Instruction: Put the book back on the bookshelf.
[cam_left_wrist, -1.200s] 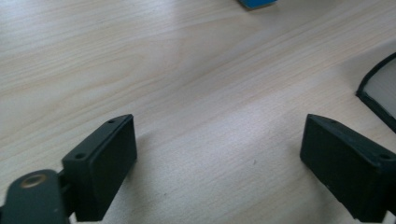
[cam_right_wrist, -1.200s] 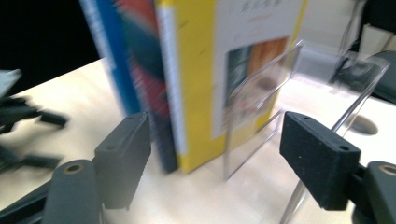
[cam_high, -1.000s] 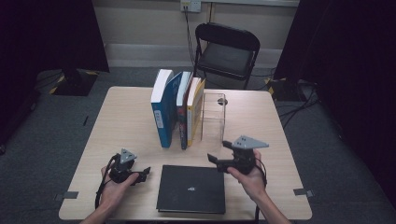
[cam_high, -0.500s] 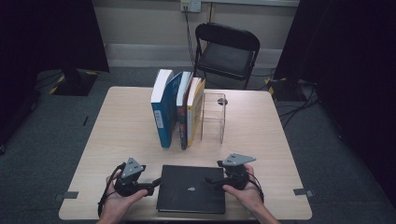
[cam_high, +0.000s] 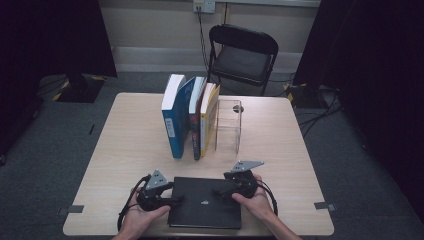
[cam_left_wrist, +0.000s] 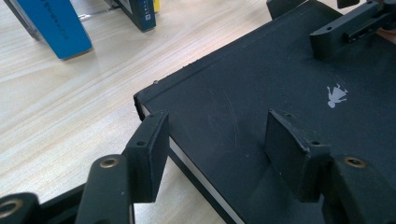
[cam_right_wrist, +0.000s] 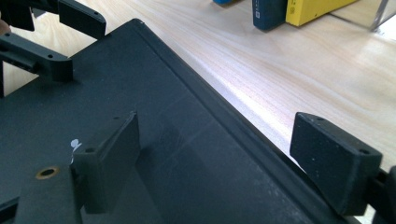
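From the high view, a flat black book (cam_high: 205, 202) lies closed at the near edge of the table (cam_high: 125, 145), between the two hands. The left gripper (cam_high: 172, 196) reaches over its left edge and the right gripper (cam_high: 223, 189) over its upper right corner. The table is pale wood and stands on grey carpet, with dark curtains to either side. One black folding chair (cam_high: 242, 57) stands behind it. Three books (cam_high: 190, 117) stand upright at the middle of the table, leaning against one clear bookend (cam_high: 229, 125).

In the left gripper view, the black book (cam_left_wrist: 261, 102) has a matte, faintly scratched cover with a small white emblem and a white page edge below. The jaws straddle its corner, one off the edge and one above the cover; they have just been closing, but the pads do not press on the book. The blue book (cam_left_wrist: 56, 25) stands farther off on the wood.

In the right gripper view, the jaws stand wide apart across the black book's (cam_right_wrist: 154, 154) long edge, one over the cover, one over the bare wood, gripping nothing.
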